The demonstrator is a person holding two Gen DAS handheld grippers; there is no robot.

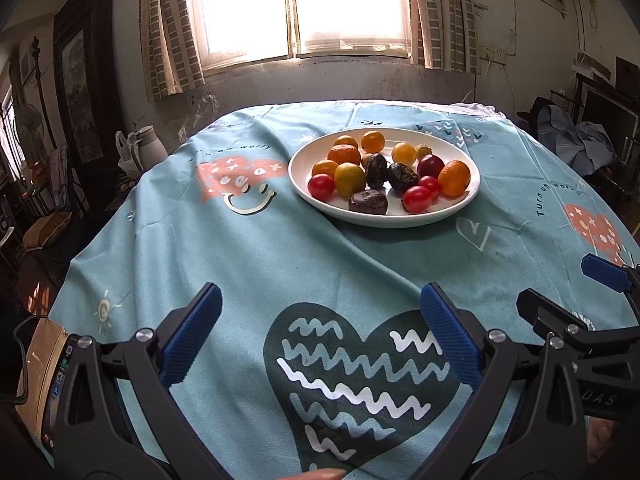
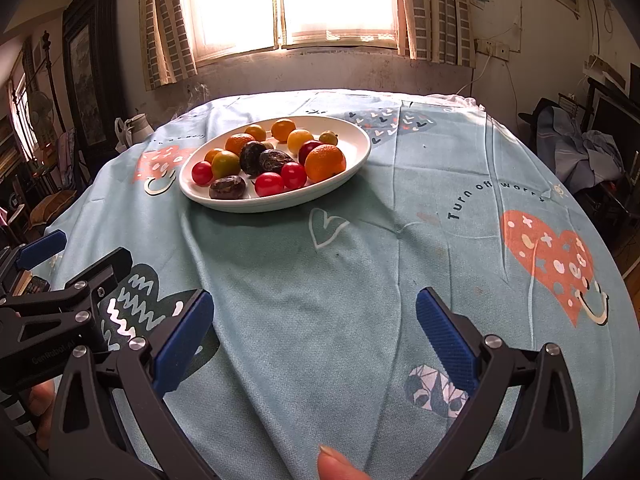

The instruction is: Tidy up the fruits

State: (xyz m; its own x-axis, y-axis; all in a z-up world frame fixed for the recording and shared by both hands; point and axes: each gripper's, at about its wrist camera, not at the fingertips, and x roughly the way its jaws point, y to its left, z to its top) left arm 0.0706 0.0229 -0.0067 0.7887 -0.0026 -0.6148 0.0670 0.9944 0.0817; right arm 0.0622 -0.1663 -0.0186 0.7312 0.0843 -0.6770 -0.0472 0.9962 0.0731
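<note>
Across the table, the white plate holds all the fruits, piled touching. My left gripper & right gripper hang wide, empty, well short. Risk imo: round fruit squirts from pads or nudges neighbours off the rim.

A phone at the table's near left corner is half hidden behind the left gripper. A fingertip is cut off by the bottom edge. The small fruits at the back of the plate are too small to name.

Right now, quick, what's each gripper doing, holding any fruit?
Left gripper: open, empty, above the tablecloth.
Right gripper: open, empty; all fruit sits on the white plate.
</note>
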